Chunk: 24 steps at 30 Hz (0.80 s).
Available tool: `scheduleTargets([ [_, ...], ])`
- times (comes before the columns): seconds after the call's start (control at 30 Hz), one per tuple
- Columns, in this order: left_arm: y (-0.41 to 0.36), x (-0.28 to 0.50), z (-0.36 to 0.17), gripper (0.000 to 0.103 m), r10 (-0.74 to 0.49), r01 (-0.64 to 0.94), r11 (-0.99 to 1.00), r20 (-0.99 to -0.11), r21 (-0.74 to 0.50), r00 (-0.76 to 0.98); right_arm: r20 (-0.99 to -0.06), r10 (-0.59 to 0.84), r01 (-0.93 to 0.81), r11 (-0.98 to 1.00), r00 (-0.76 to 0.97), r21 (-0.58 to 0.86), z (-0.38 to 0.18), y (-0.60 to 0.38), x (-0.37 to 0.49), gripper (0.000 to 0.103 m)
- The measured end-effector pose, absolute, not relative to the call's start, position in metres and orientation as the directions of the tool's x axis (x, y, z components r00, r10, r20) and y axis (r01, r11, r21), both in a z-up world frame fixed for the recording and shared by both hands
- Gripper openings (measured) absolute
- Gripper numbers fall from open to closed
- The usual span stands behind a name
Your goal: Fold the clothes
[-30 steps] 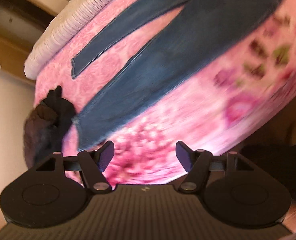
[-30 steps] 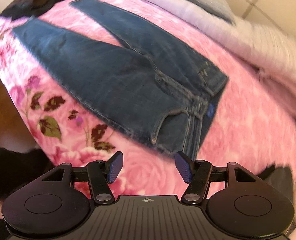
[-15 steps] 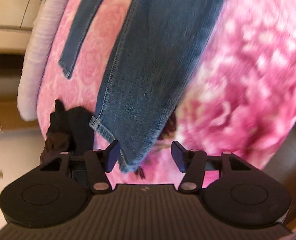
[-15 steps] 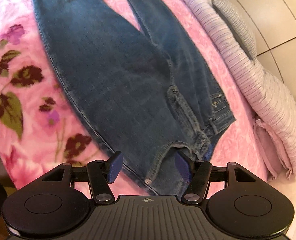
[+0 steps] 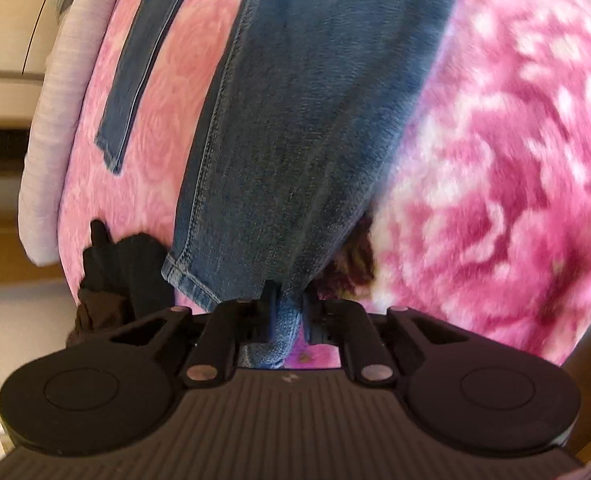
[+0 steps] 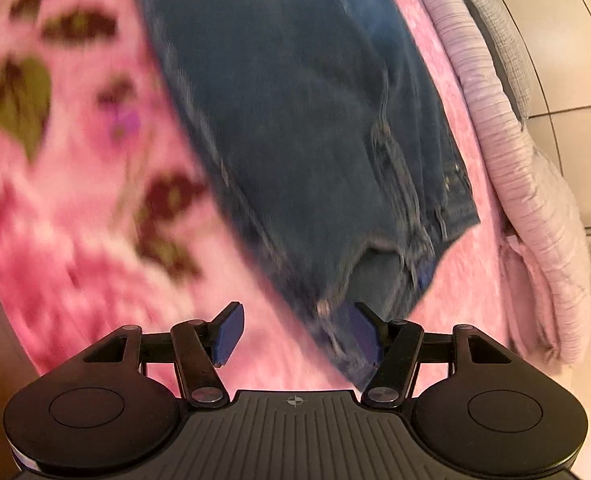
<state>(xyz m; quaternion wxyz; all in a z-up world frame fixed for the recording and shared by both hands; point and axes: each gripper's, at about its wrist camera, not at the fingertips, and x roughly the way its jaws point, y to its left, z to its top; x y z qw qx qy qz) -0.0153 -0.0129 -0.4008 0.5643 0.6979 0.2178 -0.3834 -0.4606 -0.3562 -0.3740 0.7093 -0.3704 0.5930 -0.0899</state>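
We see blue jeans (image 5: pixel 295 120) lying flat on a bed covered with a pink flowered blanket (image 5: pixel 515 160). In the left wrist view the near leg runs down toward the camera, and its hem end reaches the bed's near edge. Our left gripper (image 5: pixel 285 312) has just been closing, and its jaws now pinch the corner of this hem; the denim bunches up between the fingers and hangs a little below them. The other leg (image 5: pixel 135 80) lies apart from it, further toward the far side of the bed, with a strip of pink blanket between the two. A dark garment (image 5: pixel 123 264) sits at the bed's edge just beside the hem, on the left of the view. Beyond the blanket, a pale ribbed cover (image 5: pixel 55 128) lies along the far edge.

In the right wrist view, which is blurred, we see the waist end of the jeans (image 6: pixel 315 140), near the bed's near edge. Our right gripper (image 6: pixel 295 332) stands wide open. The waistband corner with its button lies between the blue pads, and it touches or overlaps the right pad (image 6: pixel 365 338), but the pads do not press on it. The pale ribbed cover (image 6: pixel 515 160) lies along the far side here too, and a grey pillow (image 6: pixel 503 48) lies behind it.
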Motion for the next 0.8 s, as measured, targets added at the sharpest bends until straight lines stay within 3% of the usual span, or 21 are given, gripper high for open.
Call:
scheduleTargets([
  [0.17,-0.021,-0.015,-0.398,0.01,-0.084,0.746,-0.232,-0.777,0.624,0.623,-0.697,-0.632,-0.372,0.591,0.339,-0.716,-0.407,-0.389,-0.482,0.061],
  [0.33,-0.03,-0.018,-0.394,0.009,-0.03,0.752,-0.172,-0.767,0.636,0.642,-0.664,-0.608,-0.445,0.496,0.435,-0.746,-0.429,-0.417,-0.492,0.061],
  [0.37,-0.033,-0.017,-0.392,0.009,-0.02,0.751,-0.159,-0.763,0.641,0.646,-0.663,-0.597,-0.441,0.496,0.452,-0.748,-0.43,-0.422,-0.491,0.058],
  [0.43,-0.037,-0.019,-0.385,0.008,-0.009,0.747,-0.149,-0.756,0.648,0.654,-0.686,-0.572,-0.438,0.528,0.449,-0.727,-0.426,-0.433,-0.486,0.02],
  [0.53,-0.043,-0.02,-0.366,0.008,-0.002,0.745,-0.145,-0.753,0.651,0.658,-0.733,-0.532,-0.413,0.607,0.424,-0.679,-0.409,-0.443,-0.478,0.011],
  [0.8,-0.074,0.006,-0.253,0.008,-0.023,0.797,-0.004,-0.797,0.603,0.603,-0.729,-0.469,-0.344,0.665,0.498,-0.663,-0.293,-0.464,-0.451,0.01],
])
